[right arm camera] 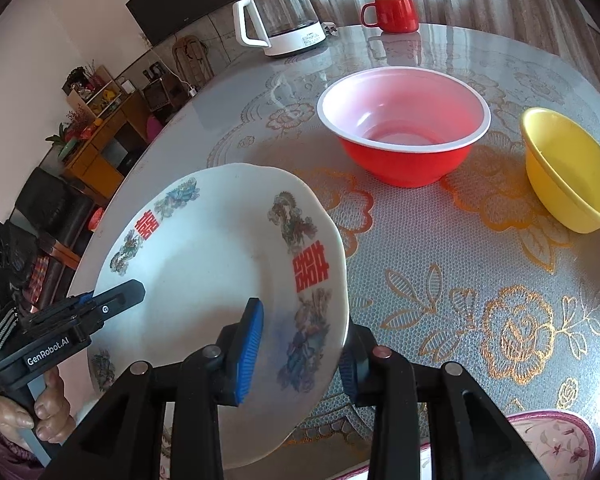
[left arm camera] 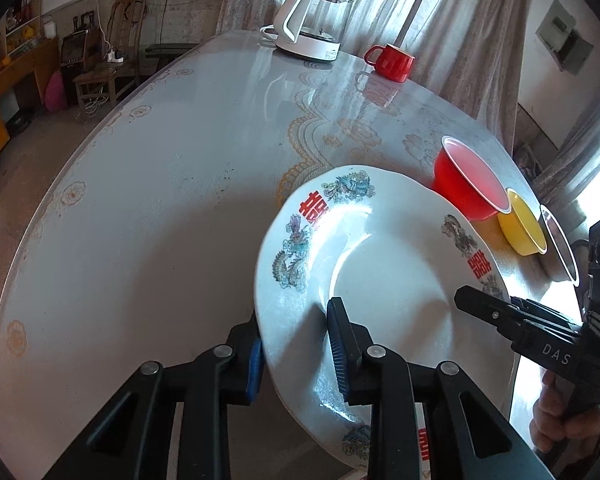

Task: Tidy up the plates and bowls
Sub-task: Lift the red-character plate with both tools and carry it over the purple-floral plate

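A white plate (left arm camera: 380, 280) (right arm camera: 204, 264) with dragon prints and red characters hangs tilted above the table, held from two sides. My left gripper (left arm camera: 294, 316) (right arm camera: 112, 304) pinches the plate's left rim, one blue pad on top and one underneath. On the opposite rim my right gripper (right arm camera: 304, 320) (left arm camera: 472, 300) clamps the same way. Behind the plate a red bowl (left arm camera: 468, 184) (right arm camera: 404, 132) with a white rim stands on the table, and a yellow bowl (left arm camera: 524, 228) (right arm camera: 568, 172) sits just right of it.
The round table (left arm camera: 160, 200) carries a glass-covered lace cloth. A white kettle (left arm camera: 312, 20) (right arm camera: 280, 20) and a red mug (left arm camera: 392, 62) (right arm camera: 392, 14) stand at its far edge. A clear bowl (left arm camera: 560, 248) is beside the yellow one. A pink floral dish (right arm camera: 552, 440) lies near the front edge.
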Available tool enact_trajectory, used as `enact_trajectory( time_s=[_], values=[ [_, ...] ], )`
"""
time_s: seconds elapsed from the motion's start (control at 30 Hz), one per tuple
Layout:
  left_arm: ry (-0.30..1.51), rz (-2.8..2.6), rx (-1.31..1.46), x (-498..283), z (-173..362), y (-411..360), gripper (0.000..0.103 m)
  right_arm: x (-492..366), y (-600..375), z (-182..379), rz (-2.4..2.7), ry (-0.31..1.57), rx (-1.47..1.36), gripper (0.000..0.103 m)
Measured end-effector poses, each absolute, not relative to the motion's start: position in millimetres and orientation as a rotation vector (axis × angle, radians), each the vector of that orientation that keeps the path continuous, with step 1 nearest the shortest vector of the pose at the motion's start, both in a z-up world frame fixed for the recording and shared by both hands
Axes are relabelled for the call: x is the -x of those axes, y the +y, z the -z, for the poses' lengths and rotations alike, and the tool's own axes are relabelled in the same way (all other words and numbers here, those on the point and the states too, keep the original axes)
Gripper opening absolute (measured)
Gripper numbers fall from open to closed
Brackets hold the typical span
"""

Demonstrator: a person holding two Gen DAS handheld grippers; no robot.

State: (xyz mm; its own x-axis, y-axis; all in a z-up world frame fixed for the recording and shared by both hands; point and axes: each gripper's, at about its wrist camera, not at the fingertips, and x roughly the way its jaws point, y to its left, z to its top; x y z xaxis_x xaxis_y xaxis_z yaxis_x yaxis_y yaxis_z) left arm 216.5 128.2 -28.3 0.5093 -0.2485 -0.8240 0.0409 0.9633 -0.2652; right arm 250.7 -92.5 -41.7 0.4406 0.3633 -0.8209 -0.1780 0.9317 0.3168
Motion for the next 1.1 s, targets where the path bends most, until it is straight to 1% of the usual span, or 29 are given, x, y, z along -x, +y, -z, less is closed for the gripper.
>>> enact_trajectory(
  time_s=[0.3, 0.47, 0.67, 0.77, 0.9, 1.0, 1.07, 1.1],
  values=[
    [0.988, 0.168, 0.216, -229.7, 21.7, 131.1, 0.032, -256.0, -90.1, 41.3, -0.355, 1.042, -0.149, 0.036],
    [0.982, 0.163, 0.208, -227.3, 26.0, 131.7, 0.03, -255.1, -89.5, 41.6, -0.345, 1.034, -0.155, 0.036],
    [0.968, 0.131, 0.281, -216.7, 21.8, 140.9, 0.027, -251.8, -87.5, 41.7, -0.367, 1.031, -0.159, 0.036],
    [0.937, 0.104, 0.252, -209.6, 16.8, 139.3, 0.027, -251.3, -86.9, 38.8, -0.376, 1.025, -0.17, 0.036],
    [0.917, 0.114, 0.272, -200.4, 14.1, 141.5, 0.023, -249.4, -86.6, 40.7, -0.379, 1.021, -0.168, 0.034],
    [0.896, 0.111, 0.223, -194.3, 12.2, 135.7, 0.024, -245.1, -93.5, 42.3, -0.386, 1.028, -0.207, 0.034],
    [0.888, 0.109, 0.212, -194.5, 11.3, 132.5, 0.024, -243.6, -92.6, 41.5, -0.385, 1.033, -0.193, 0.034],
    [0.891, 0.112, 0.21, -193.9, 11.6, 131.7, 0.024, -244.8, -91.8, 43.1, -0.393, 1.048, -0.189, 0.036]
  ],
)
